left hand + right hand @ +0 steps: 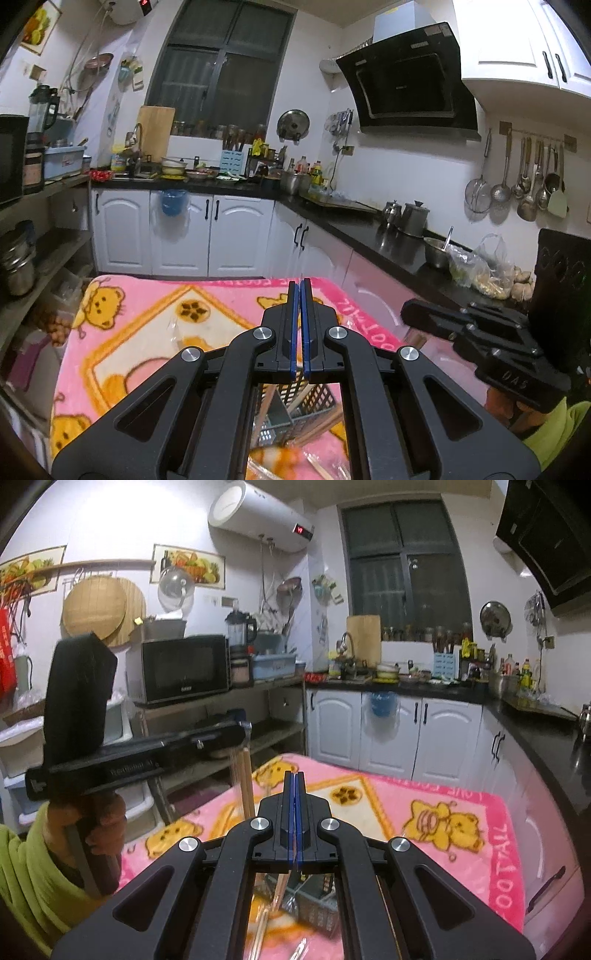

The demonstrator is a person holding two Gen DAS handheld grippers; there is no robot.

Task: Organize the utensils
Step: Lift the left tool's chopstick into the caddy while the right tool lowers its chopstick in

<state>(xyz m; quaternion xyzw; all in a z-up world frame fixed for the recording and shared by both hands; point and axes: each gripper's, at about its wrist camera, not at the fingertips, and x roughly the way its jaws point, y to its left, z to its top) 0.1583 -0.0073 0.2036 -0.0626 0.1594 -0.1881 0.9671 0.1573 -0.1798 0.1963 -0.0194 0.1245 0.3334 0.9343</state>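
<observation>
Left wrist view: the left gripper (300, 286) has its jaws shut tight with nothing seen between them. Under it, near, a dark basket (295, 410) with chopsticks sits on the pink blanket (147, 332) over the surface.

Right wrist view: the right gripper (294, 777) jaws are pinched shut. Wooden chopsticks (246, 782) hang from the left gripper's tip.

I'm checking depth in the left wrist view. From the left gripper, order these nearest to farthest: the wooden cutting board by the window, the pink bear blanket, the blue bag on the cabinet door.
From the left gripper:
1. Pink bear blanket, directly beneath and ahead.
2. Blue bag, on the cabinet door beyond the blanket, left of centre.
3. Wooden cutting board, leaning by the window, above the counter.
</observation>
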